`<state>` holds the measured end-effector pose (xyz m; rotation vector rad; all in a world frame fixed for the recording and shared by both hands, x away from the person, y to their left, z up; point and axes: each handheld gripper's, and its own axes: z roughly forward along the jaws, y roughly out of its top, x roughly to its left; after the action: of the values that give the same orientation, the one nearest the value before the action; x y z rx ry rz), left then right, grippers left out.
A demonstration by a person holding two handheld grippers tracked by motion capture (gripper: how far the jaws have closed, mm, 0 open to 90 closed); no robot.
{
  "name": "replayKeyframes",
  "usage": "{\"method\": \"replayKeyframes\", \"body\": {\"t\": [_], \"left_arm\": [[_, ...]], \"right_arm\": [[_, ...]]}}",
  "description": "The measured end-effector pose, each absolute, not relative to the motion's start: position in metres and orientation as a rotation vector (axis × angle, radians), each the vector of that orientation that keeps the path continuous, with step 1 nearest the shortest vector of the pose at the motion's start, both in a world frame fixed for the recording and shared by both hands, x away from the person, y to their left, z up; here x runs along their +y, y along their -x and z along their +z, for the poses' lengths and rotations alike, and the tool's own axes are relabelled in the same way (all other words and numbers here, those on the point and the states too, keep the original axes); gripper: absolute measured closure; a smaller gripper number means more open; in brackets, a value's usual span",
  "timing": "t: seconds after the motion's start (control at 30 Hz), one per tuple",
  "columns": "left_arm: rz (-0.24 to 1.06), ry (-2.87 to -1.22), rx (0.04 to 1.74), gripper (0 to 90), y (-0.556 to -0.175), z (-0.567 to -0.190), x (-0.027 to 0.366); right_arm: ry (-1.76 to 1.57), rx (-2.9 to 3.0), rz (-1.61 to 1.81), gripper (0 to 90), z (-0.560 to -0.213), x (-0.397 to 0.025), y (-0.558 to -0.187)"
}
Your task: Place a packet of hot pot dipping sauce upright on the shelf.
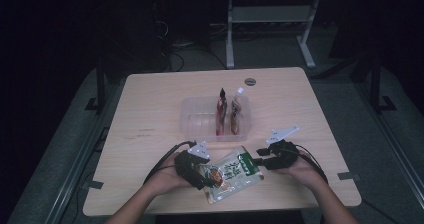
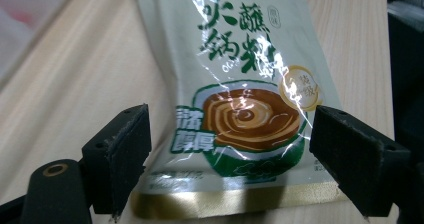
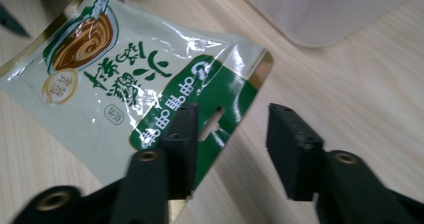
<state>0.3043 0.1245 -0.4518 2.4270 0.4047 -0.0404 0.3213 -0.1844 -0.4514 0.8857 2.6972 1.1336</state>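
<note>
Sauce pouch flat on the desk near the front edge, about midway along it, tilted so the green header end points toward the back right. Printed face up: bowl of brown swirled sauce, green lettering, gold strip along the bottom seam.

Left gripper at the pouch's bottom end, held in a hand resting on the desk. Jaws spread wide in the left gripper view, one pad off each side of the pouch, neither pressing on it; nothing grasped.

Right gripper at the header end, held in the other hand. Jaws parted in the right gripper view: near pad over the green header beside the hang slot of the pouch, far pad over bare wood past the pouch's edge. Contact with the film cannot be told; no grip closed on it.

Clear plastic tray behind the pouch, toward the desk's middle, with two slim red-brown sachets standing inside at its right half. Small round grommet near the back edge.
</note>
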Motion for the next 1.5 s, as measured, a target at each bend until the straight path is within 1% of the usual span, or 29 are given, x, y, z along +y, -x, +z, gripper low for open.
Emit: {"method": "replayKeyframes", "body": {"t": [0.2, 0.23, 0.27, 0.37, 0.4, 0.53, 0.6, 0.77, 0.87, 0.93, 1.07, 1.27, 1.5], "left_arm": [[0.003, -2.458, 0.386, 16.5, -0.303, -0.46, 0.114], [0.003, -2.458, 0.386, 18.9, -0.303, -0.46, 0.114], [0.002, -2.446, 0.391, 18.9, -0.303, -0.461, 0.114], [0.024, -2.438, 0.386, 25.7, -0.302, -0.461, 0.114], [0.036, -2.43, 0.379, 29.3, -0.302, -0.461, 0.115], [0.085, -2.413, 0.391, 52.5, -0.304, -0.461, 0.115], [0.083, -2.413, 0.392, 60.0, -0.305, -0.461, 0.115], [0.034, -2.408, 0.416, 83.9, -0.31, -0.46, 0.113], [0.028, -2.409, 0.411, 88.4, -0.31, -0.458, 0.112], [0.014, -2.399, 0.417, 89.6, -0.311, -0.457, 0.113], [0.013, -2.365, 0.411, 90.0, -0.312, -0.45, 0.117], [0.074, -2.282, 0.392, 90.0, -0.311, -0.427, 0.131], [0.134, -2.211, 0.348, 90.0, -0.304, -0.41, 0.146]], "right_arm": [[-0.921, 2.638, 1.144, 40.3, -0.45, -0.189, -0.324], [-0.921, 2.638, 1.144, 40.3, -0.45, -0.189, -0.324], [-0.939, 2.638, 1.144, 38.5, -0.451, -0.19, -0.324], [-0.94, 2.632, 1.144, 37.3, -0.451, -0.19, -0.324], [-0.94, 2.63, 1.144, 37.0, -0.451, -0.19, -0.324], [-0.96, 2.616, 1.159, 36.1, -0.452, -0.192, -0.325], [-0.966, 2.608, 1.171, 35.9, -0.452, -0.193, -0.326], [-0.977, 2.612, 1.194, 35.5, -0.452, -0.194, -0.327], [-0.972, 2.618, 1.203, 35.4, -0.452, -0.194, -0.326], [-0.968, 2.62, 1.209, 34.9, -0.452, -0.193, -0.326], [-0.963, 2.632, 1.248, 35.5, -0.451, -0.194, -0.326], [-0.974, 2.643, 1.351, 32.4, -0.447, -0.197, -0.325], [-0.902, 2.66, 1.5, 30.0, -0.442, -0.191, -0.327]]}}
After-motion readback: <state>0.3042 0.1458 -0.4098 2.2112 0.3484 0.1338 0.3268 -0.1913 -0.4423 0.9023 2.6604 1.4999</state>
